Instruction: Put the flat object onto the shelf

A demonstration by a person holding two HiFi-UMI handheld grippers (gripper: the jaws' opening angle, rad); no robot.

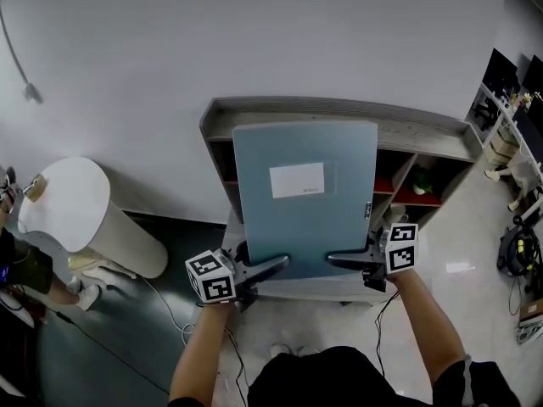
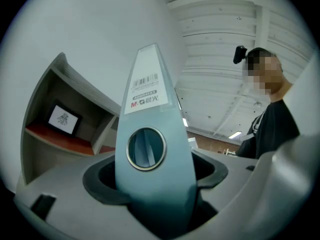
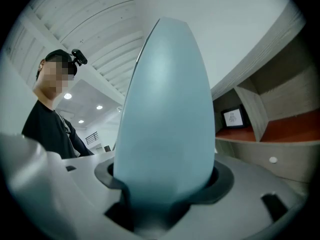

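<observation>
A flat blue binder [image 1: 305, 202] with a white label is held tilted up in front of the grey shelf unit [image 1: 339, 113]. My left gripper [image 1: 276, 265] grips its lower left edge and my right gripper [image 1: 339, 261] its lower right edge. In the left gripper view the binder's spine [image 2: 150, 149], with a ring hole and a barcode label, fills the gap between the jaws of the left gripper [image 2: 155, 176]. In the right gripper view the binder's plain edge [image 3: 165, 119] fills the right gripper [image 3: 167, 179] the same way. Both are shut on it.
The shelf [image 2: 50, 109] has open compartments with red floors; one holds a small framed picture [image 3: 233, 118], another a green item [image 1: 422, 181]. A white rounded bin [image 1: 76, 210] stands at the left. Cables and gear [image 1: 517, 253] lie on the floor at the right.
</observation>
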